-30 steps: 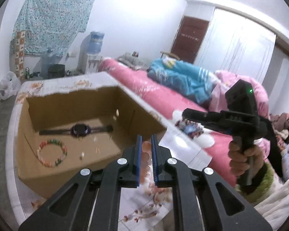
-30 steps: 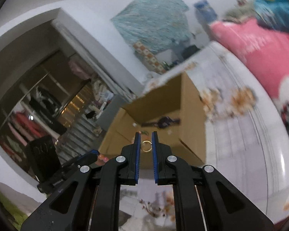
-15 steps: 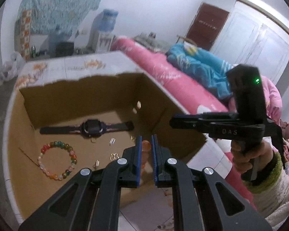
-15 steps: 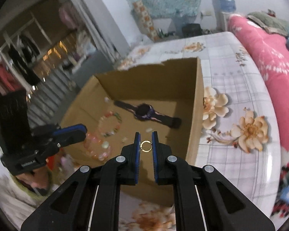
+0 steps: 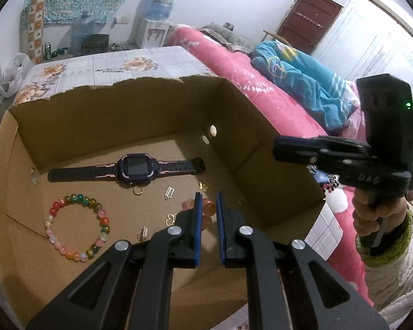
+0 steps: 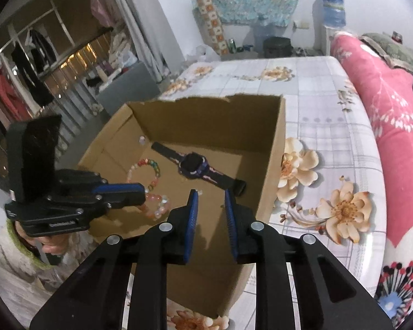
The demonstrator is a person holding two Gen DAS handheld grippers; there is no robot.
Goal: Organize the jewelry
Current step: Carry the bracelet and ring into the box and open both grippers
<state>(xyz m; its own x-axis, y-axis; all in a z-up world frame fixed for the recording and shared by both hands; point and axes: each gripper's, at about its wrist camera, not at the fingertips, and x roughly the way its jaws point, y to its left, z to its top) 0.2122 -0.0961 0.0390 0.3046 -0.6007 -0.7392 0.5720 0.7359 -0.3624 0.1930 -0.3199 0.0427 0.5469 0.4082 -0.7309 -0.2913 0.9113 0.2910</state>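
An open cardboard box (image 5: pixel 245 126) holds a dark watch (image 5: pixel 132 167), a multicolour bead bracelet (image 5: pixel 77 227), a gold ring (image 5: pixel 137 190) and several small gold charms. My left gripper (image 5: pixel 207 200) is shut on a pink bead bracelet (image 5: pixel 208 207) and holds it over the box's near side. My right gripper (image 6: pixel 209 195) is open and empty above the box (image 6: pixel 278 148). The left gripper and its pink bracelet (image 6: pixel 157 206) also show in the right wrist view, left of my fingers. The watch (image 6: pixel 195 165) lies beyond them.
The box stands on a bed with a floral white sheet (image 6: pixel 330 126). A pink quilt (image 6: pixel 385 96) and blue bedding (image 5: pixel 303 82) lie along the right. A water dispenser (image 5: pixel 157 24) and wall hanging stand far back. A clothes rack (image 6: pixel 27 68) is at left.
The right gripper has opened and the gold ring it held is gone from its fingers; a ring now lies below the watch. The left gripper moved in over the box with the pink bracelet.
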